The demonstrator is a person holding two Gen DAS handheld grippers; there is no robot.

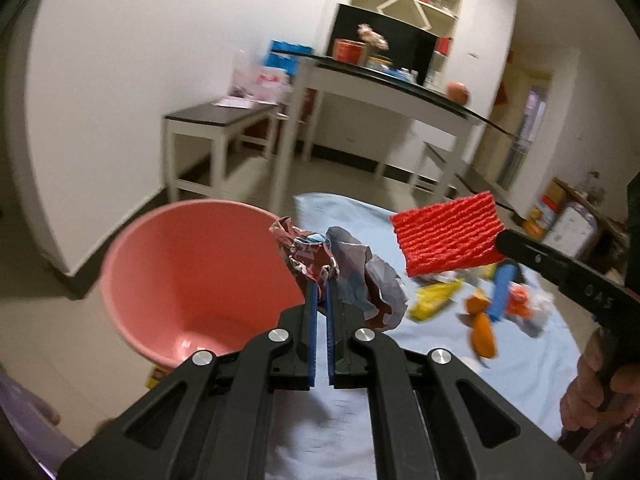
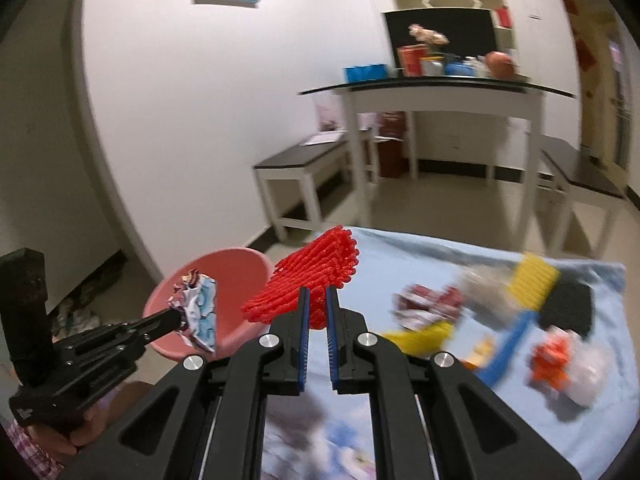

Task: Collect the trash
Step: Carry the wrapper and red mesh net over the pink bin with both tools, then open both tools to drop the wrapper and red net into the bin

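So basically both hands are loaded rn and the step in hand looks like the carry to the pink bucket, which stands on the floor just off the left edge of the table w/ the light blue cloth.

Left gripper is clamped tight on a crumpled wrapper, reddish/white foil-looking thing. The pads pinch only one edge of it, and the rest balloons out up and to the right of the tips. In the right wrist view that wrapper sits in front of the bucket, so imo it's close to the drop spot, prob right by the rim. Can't tell if it's actually past the rim.

Right gripper is squeezed shut on the red foam net, the fruit-sleeve kind. It grips the lower edge and the net fans out upward. From the left cam the net hangs over the cloth, well apart from the bucket, w/ the right gripper coming in from the side.

How I'd do it well:
- get each piece fully over the bucket mouth before letting go. Both are light and floppy, so they'll drift or catch on the rim
- drop the wrapper first since it's nearer, then bring the net across. Don't cross the arms
- open wide, bc the net could snag on the ridged pads

Rest of the trash (yellow wrapper, orange bits, blue stick thing) lies on the cloth, pretty blurred tbh.
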